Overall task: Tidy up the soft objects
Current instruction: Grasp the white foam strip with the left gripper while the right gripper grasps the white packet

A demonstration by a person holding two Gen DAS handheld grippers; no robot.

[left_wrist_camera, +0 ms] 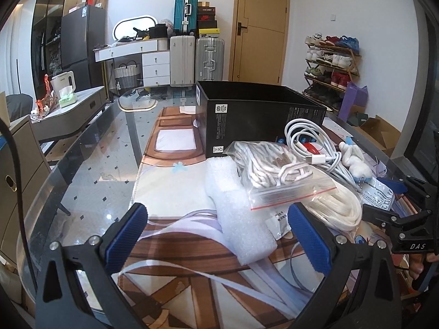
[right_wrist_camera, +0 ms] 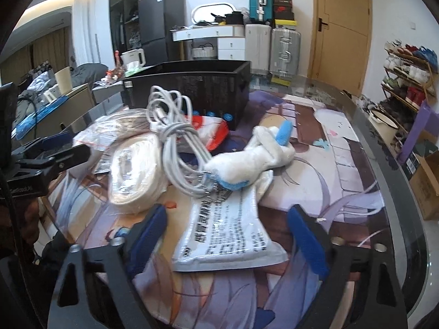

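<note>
Right wrist view, flat packet between apart tool fingers

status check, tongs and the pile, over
Left tongs open over foam strip. Right tongs open around printed packet. Black box behind pile.
</note>
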